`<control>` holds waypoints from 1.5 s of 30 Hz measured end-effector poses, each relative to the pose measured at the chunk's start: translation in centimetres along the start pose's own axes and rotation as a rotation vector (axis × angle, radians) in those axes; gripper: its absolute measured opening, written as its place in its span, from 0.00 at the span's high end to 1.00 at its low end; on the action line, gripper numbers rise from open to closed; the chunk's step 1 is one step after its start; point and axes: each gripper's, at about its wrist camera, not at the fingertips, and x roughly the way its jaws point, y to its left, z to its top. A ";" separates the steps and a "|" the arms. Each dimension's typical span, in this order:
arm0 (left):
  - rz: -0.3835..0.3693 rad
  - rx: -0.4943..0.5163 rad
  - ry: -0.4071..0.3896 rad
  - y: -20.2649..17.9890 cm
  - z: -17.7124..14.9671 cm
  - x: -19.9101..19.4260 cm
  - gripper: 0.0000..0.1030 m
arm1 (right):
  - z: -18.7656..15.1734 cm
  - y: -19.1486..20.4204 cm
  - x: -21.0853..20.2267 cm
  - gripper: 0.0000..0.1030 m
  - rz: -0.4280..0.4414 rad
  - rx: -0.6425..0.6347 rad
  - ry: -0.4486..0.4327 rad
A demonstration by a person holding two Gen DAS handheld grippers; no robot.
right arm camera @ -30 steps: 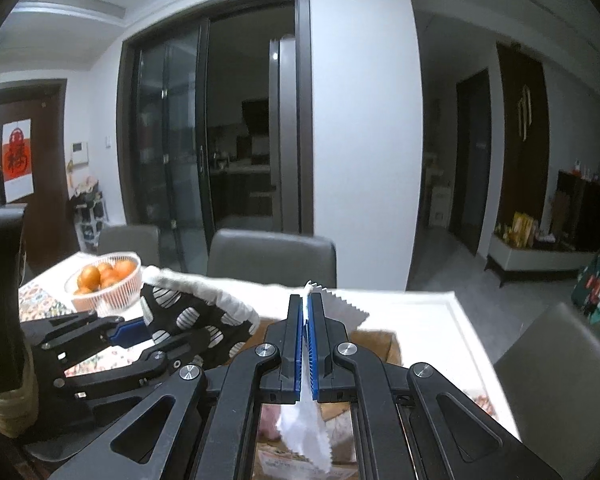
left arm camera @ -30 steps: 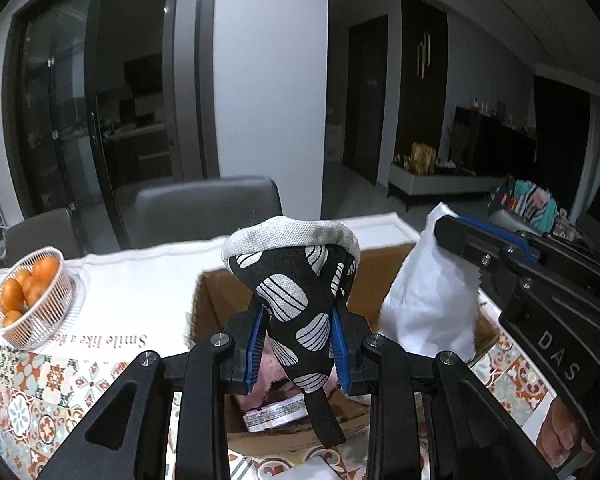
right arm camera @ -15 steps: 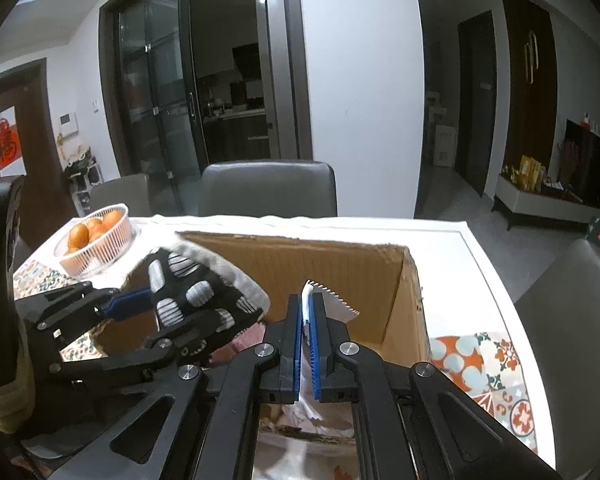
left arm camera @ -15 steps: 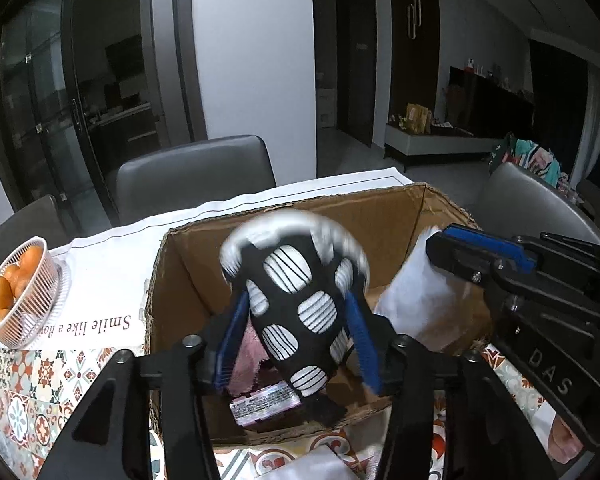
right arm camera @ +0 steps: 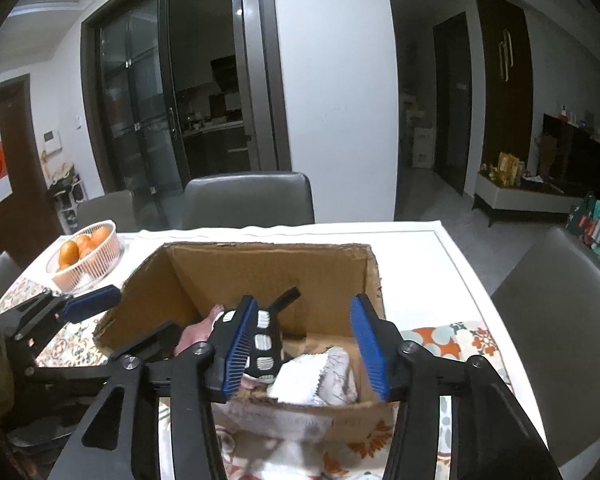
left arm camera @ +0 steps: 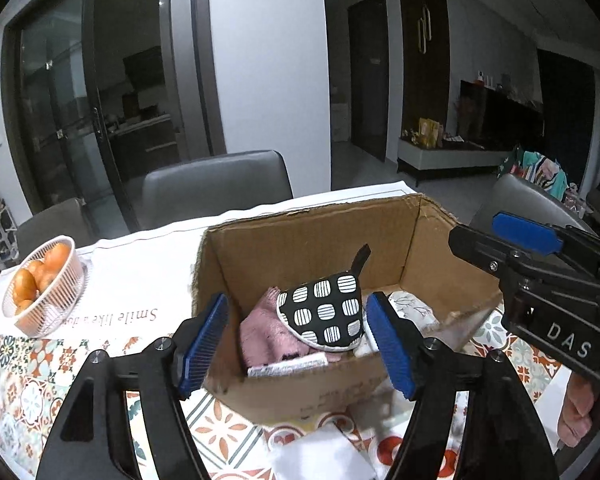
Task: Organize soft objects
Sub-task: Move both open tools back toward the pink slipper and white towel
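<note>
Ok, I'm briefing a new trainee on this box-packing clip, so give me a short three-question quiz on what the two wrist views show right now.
1. True or false: the left gripper is shut on the black-and-white pot holder.
2. Multiple choice: where does the white packet lie? A) in the fruit basket B) inside the cardboard box C) on a chair
3. Fill in: the pink cloth lies partly under the ____.

Key
1. False: its jaws stand wide apart and the pot holder rests in the box.
2. B; the right gripper is open above it.
3. Pot holder.
</note>
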 end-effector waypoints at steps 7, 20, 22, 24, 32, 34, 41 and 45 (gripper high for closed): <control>0.016 -0.008 -0.048 -0.3 -0.8 -3.6 0.29 | -0.6 0.3 -3.1 0.38 -0.017 0.024 -0.024; 0.018 -0.025 -0.106 -1.0 -2.7 -8.6 0.28 | -2.0 1.5 -9.3 0.29 -0.063 0.008 -0.105; 0.025 -0.020 -0.118 -1.0 -3.4 -9.4 0.27 | -2.4 1.7 -10.3 0.26 -0.073 0.008 -0.120; 0.024 -0.020 -0.129 -1.1 -3.8 -10.0 0.25 | -2.8 1.7 -11.0 0.25 -0.076 0.012 -0.129; 0.026 -0.026 -0.149 -1.5 -6.6 -12.3 0.24 | -5.2 2.3 -13.2 0.22 -0.074 0.035 -0.132; 0.018 -0.028 -0.150 -1.4 -7.4 -12.7 0.24 | -5.9 2.5 -13.4 0.21 -0.076 0.037 -0.129; 0.013 -0.029 -0.141 -2.0 -9.6 -12.8 0.24 | -8.4 2.2 -13.6 0.21 -0.089 0.057 -0.090; 0.002 -0.031 -0.114 -2.2 -10.6 -12.4 0.24 | -9.9 2.1 -13.4 0.21 -0.089 0.073 -0.062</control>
